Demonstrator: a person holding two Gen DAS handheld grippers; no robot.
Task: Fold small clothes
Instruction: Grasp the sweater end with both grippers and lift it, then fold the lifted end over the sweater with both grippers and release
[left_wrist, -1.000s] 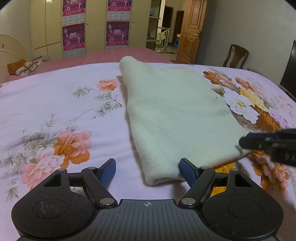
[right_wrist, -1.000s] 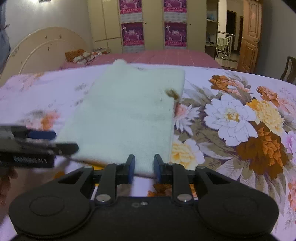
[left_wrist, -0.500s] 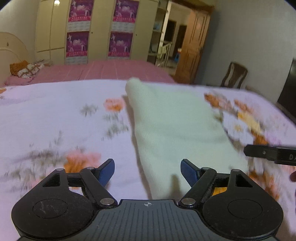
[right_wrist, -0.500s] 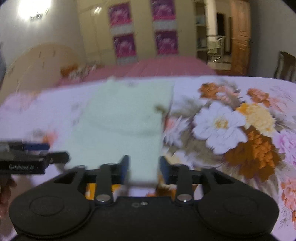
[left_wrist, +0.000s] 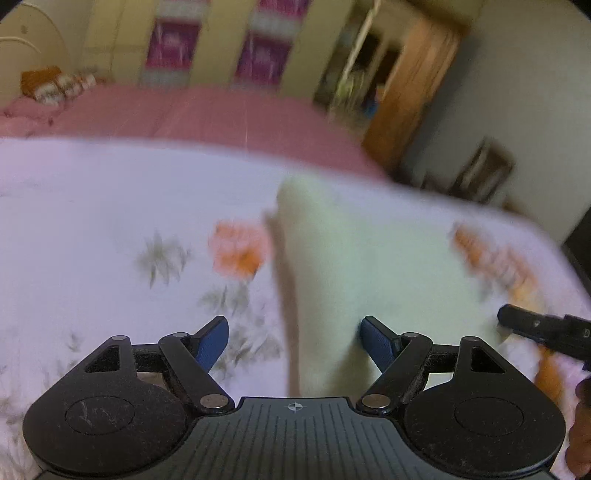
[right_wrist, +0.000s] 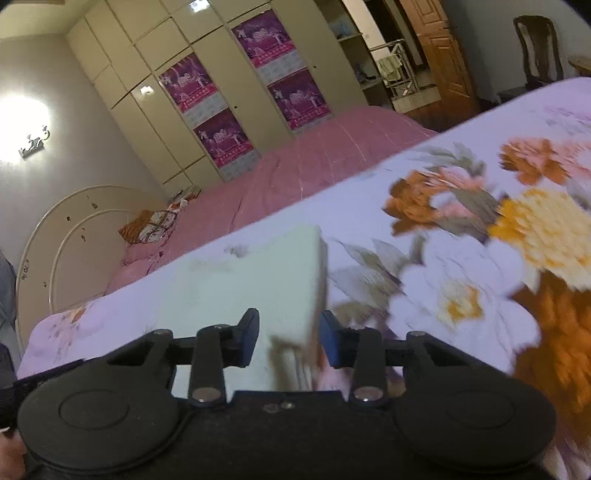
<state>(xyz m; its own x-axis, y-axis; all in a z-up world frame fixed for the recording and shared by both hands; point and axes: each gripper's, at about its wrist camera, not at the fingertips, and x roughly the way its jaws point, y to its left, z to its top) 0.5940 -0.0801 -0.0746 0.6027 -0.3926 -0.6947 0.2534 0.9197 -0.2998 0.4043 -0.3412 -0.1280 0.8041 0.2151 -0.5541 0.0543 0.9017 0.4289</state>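
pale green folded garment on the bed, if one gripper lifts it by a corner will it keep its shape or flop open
Probably it flops: the pale green folded garment is soft knit-like cloth lying limp on the floral bedsheet, so the layers would likely hang and unfold. It looks light for its size. The right gripper, jaws closing around its near corner, should grip cloth without much slipping.

The left gripper (left_wrist: 293, 338) pointed downward with its jaws spread wide, nothing pressed between the pads. The right gripper (right_wrist: 288, 338) was rolled sideways (view tilted), its jaws closing, pads not yet pressing.
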